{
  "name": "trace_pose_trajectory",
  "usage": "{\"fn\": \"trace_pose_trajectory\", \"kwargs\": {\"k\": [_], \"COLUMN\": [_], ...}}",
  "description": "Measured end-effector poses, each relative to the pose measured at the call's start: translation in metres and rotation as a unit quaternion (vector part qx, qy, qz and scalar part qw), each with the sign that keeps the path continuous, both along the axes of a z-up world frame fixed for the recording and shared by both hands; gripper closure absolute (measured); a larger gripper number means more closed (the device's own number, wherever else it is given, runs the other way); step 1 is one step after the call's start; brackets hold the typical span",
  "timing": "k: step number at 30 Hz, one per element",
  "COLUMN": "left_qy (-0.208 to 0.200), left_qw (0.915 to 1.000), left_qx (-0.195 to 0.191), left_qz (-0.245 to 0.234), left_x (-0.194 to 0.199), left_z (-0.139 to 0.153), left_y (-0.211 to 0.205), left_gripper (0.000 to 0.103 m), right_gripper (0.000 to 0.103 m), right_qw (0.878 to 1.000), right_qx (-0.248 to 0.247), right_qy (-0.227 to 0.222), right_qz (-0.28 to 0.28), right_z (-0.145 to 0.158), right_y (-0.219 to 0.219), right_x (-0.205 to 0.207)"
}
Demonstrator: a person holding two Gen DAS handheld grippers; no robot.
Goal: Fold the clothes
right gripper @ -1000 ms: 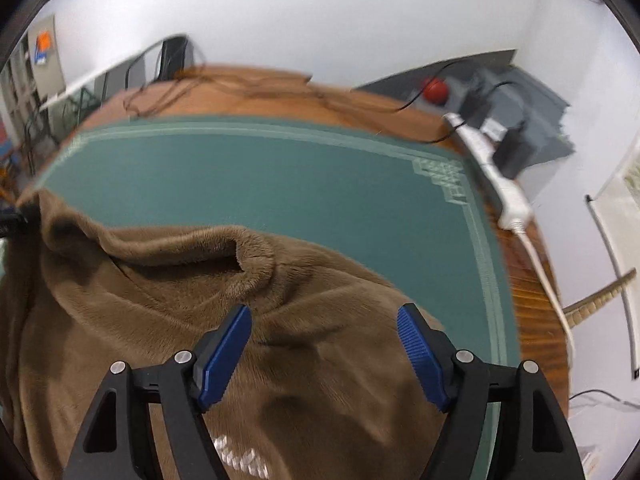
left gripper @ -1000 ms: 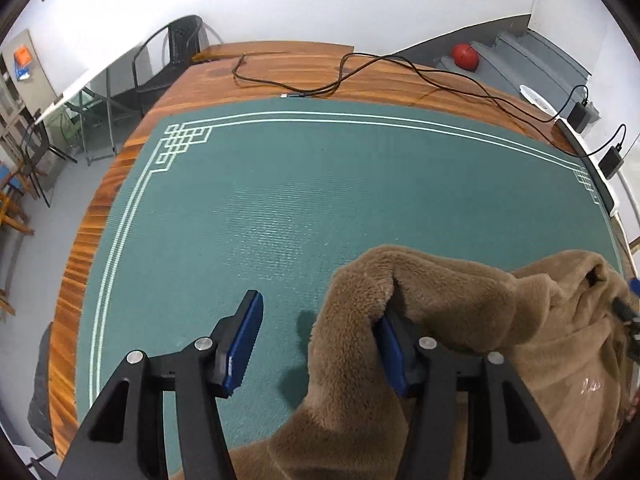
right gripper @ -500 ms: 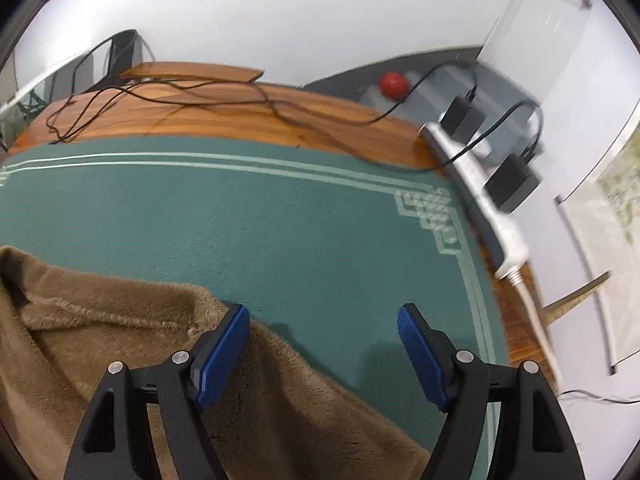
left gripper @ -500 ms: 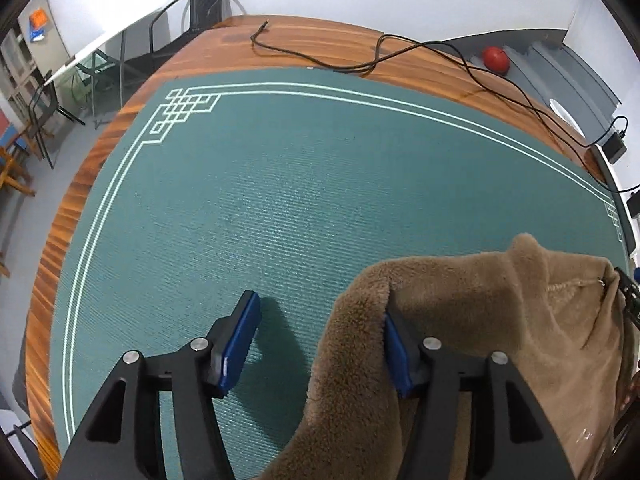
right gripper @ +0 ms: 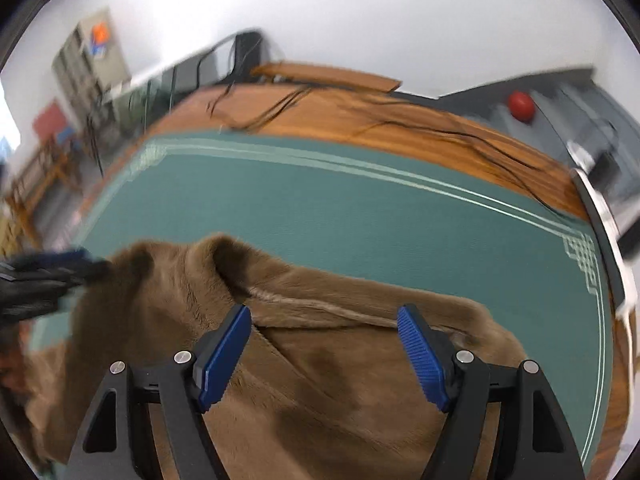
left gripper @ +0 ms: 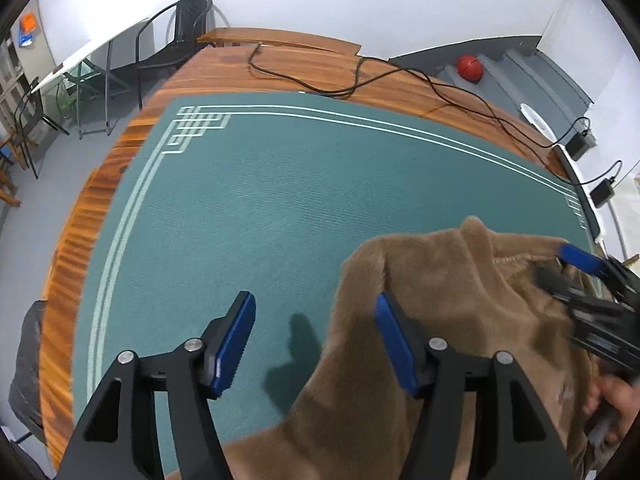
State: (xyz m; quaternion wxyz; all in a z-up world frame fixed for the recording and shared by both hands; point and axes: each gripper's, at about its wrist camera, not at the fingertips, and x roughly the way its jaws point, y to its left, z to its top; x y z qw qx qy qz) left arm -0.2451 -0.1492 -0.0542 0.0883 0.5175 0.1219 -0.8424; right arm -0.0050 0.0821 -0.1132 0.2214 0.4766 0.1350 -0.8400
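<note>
A brown fleece garment (left gripper: 460,280) lies bunched at the near right of the green mat (left gripper: 260,200). My left gripper (left gripper: 314,344) stands at the garment's left edge with its jaws opening. A fold of fleece hangs over its right finger (left gripper: 394,344), and only mat shows between the pads. My right gripper (right gripper: 322,356) is open above the garment (right gripper: 340,380), near a seam. It also shows blurred in the left wrist view as the right gripper (left gripper: 568,270), with a hand (left gripper: 616,400) behind it.
The mat has white border lines and covers a wooden table (left gripper: 304,68). Black cables (left gripper: 340,84) trail along the far side to adapters (left gripper: 578,146) at the right edge. A black chair (left gripper: 180,32) stands at the far left and a red ball (left gripper: 470,66) on grey steps.
The right gripper swung left from the garment's right edge to over its middle and now shows in the left wrist view. The left jaws have spread a little wider, fleece still over the right finger.
</note>
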Motion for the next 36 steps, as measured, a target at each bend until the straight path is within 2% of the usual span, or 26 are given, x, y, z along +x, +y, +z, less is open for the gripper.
{"fn": "trace_pose_trajectory", "kwargs": {"k": [4, 6, 10, 13, 17, 19, 21, 23, 27, 29, 30, 31, 34, 36], "left_qy": [0.004, -0.002, -0.025, -0.027, -0.006, 0.002, 0.007, 0.011, 0.007, 0.002, -0.003, -0.007, 0.002, 0.011], "left_qw": [1.0, 1.0, 0.9996, 0.9978, 0.9929, 0.9888, 0.9831, 0.9748, 0.9642, 0.9618, 0.959, 0.9602, 0.9764, 0.9807], "left_qx": [-0.002, -0.005, 0.007, 0.05, 0.086, 0.089, 0.074, 0.041, -0.052, -0.133, -0.176, -0.203, -0.192, -0.194], "left_qz": [-0.007, -0.008, -0.013, -0.036, -0.082, -0.119, -0.168, -0.219, -0.26, -0.24, -0.222, -0.191, -0.099, -0.024], "left_x": [0.034, 0.053, 0.092, 0.122, 0.155, 0.166, 0.176, 0.183, 0.186, 0.18, 0.177, 0.171, 0.161, 0.155], "left_z": [0.009, 0.006, -0.005, -0.007, 0.008, 0.015, 0.022, 0.024, 0.01, -0.005, -0.012, -0.018, -0.015, -0.007], "left_y": [-0.014, -0.021, -0.031, -0.033, -0.022, -0.007, 0.019, 0.046, 0.083, 0.086, 0.085, 0.078, 0.039, 0.005], "left_gripper": [0.032, 0.031, 0.03, 0.03, 0.029, 0.024, 0.023, 0.023, 0.023, 0.023, 0.023, 0.023, 0.023, 0.024], "right_gripper": [0.025, 0.025, 0.026, 0.025, 0.025, 0.025, 0.025, 0.025, 0.025, 0.025, 0.025, 0.025, 0.025, 0.025], "right_qw": [0.997, 0.996, 0.998, 0.999, 0.999, 0.999, 0.999, 0.999, 0.999, 0.999, 0.998, 0.998, 0.998, 0.997], "right_qx": [0.069, 0.085, 0.057, 0.036, 0.016, 0.013, 0.004, -0.013, -0.028, -0.033, -0.037, -0.036, -0.012, -0.001], "right_qy": [0.002, 0.009, 0.013, 0.026, 0.033, 0.044, 0.045, 0.045, 0.04, 0.039, 0.038, 0.033, 0.038, 0.036], "right_qz": [0.03, 0.035, 0.008, -0.028, -0.023, -0.016, -0.01, -0.007, -0.008, -0.016, -0.022, -0.03, -0.05, -0.072], "right_z": [-0.033, -0.039, -0.034, -0.022, 0.003, 0.017, 0.029, 0.042, 0.056, 0.06, 0.061, 0.059, 0.053, 0.047], "right_y": [-0.047, -0.064, -0.073, -0.064, -0.046, -0.035, -0.023, -0.005, 0.026, 0.045, 0.057, 0.072, 0.108, 0.132], "right_x": [-0.008, -0.013, -0.029, -0.035, -0.023, -0.008, 0.006, 0.03, 0.071, 0.092, 0.104, 0.119, 0.154, 0.174]}}
